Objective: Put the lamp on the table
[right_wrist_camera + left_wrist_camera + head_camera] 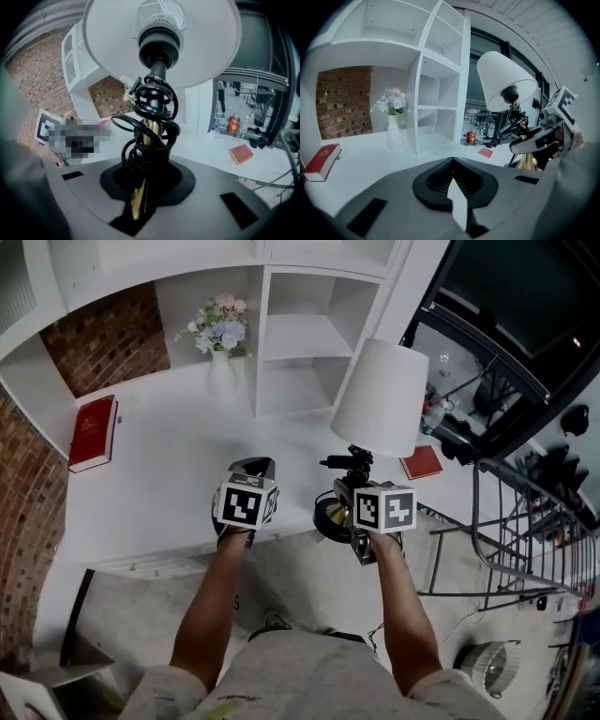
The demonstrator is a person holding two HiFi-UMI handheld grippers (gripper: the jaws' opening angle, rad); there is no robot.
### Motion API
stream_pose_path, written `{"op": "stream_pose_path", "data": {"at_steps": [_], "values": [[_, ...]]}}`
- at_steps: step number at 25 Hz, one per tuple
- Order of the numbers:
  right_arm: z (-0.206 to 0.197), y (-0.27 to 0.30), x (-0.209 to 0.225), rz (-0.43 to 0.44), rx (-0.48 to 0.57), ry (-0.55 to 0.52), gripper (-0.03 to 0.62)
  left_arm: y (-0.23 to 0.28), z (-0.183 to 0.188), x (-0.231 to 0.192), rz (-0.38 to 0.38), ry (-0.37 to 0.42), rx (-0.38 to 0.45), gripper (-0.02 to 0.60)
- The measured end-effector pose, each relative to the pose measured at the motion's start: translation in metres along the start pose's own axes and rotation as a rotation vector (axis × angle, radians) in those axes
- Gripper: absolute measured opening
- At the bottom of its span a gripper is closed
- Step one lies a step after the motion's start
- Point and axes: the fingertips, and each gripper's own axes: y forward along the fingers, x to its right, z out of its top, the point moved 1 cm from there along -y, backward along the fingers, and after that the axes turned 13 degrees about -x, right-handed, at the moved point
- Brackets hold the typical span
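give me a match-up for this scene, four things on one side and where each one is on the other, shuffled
Things:
1. lamp
2. vase of flowers
3. thick red book
4. thin red book

Places:
A. flat on the table, left part, near the brick wall
B. brass stem clamped in the right gripper
C. flat on the table, just right of the lamp
D. upright on the table, left of the white shelves

Pairs: 1-B, 2-D, 3-A, 4-C
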Motion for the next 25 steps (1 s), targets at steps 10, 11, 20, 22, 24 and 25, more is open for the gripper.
{"op": "stream_pose_path", "data": {"at_steps": [10,11,20,22,24,25], "values": [[0.015,0.021,0.014,-0.055,0.001,-0.044,0.071,0.008,0.003,-0.004,0.002,0.021,-0.013,-0.006],[0.016,0.023,0.015,-0.054,0.003,-0.047,0.071,0.009,0.003,-0.005,0.004,0.020,-0.013,-0.006],[0.037,0.046,0.040,-0.040,0.033,-0.111,0.071,0.028,0.001,-0.011,0.047,0.032,-0.043,-0.006],[0.043,0.052,0.045,-0.032,0.040,-0.131,0.071,0.032,0.003,-0.013,0.058,0.020,-0.038,-0.006],[0.047,0.057,0.051,-0.024,0.045,-0.144,0.071,0.036,0.007,-0.014,0.067,0.007,-0.035,-0.006],[0.049,0.060,0.055,-0.021,0.046,-0.149,0.071,0.038,0.009,-0.013,0.070,0.002,-0.034,-0.006]]}}
